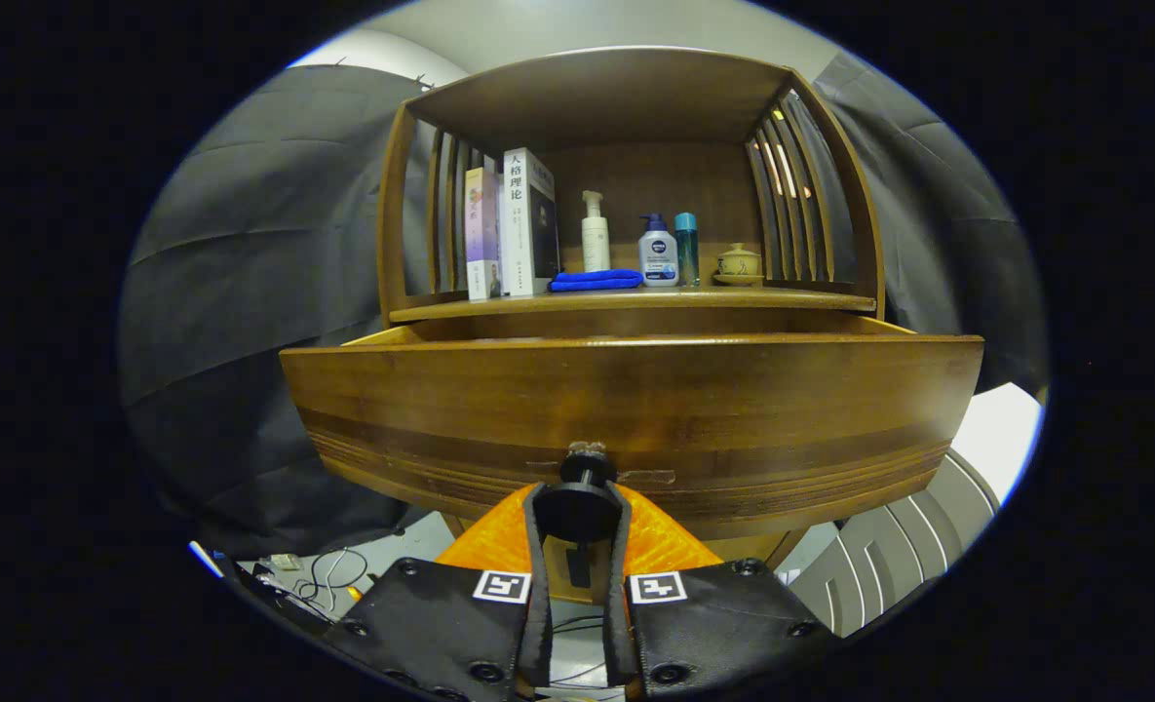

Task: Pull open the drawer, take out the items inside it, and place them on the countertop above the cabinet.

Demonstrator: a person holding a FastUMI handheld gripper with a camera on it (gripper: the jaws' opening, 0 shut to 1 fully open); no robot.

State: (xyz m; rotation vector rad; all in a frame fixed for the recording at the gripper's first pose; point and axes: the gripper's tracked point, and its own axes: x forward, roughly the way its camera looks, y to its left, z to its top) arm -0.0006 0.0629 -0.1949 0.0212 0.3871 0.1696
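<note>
Hand-held gripper (577,512): fingers narrowed, one on each side of the round black knob (582,502), which fills the gap between them; both appear to press it, though the contact faces are hidden behind the knob's disc.

Drawer (635,409): wooden, pulled out of the cabinet toward the camera. Its front panel runs with its long axis from 9 to 3 o'clock, and the knob points straight back at the fingers. Seen from below its top edge, so the inside and any contents are hidden.

Worktop (635,302): wooden surface at 12 o'clock from the drawer, inside a slatted wooden surround.

Items on the worktop, from 9 toward 3 o'clock:
- two upright books (509,229), spines facing out;
- folded blue cloth (596,281), lying flat, long axis 9 to 3 o'clock;
- white pump bottle (595,234), behind the cloth;
- blue-capped pump bottle (657,252), just beside the cloth;
- teal cylinder bottle (686,249), touching or nearly touching the previous;
- small lidded ceramic cup (739,263) on a saucer.

Floor at 7 o'clock from the fingers: loose cables (328,570), small and hard to make out.
</note>
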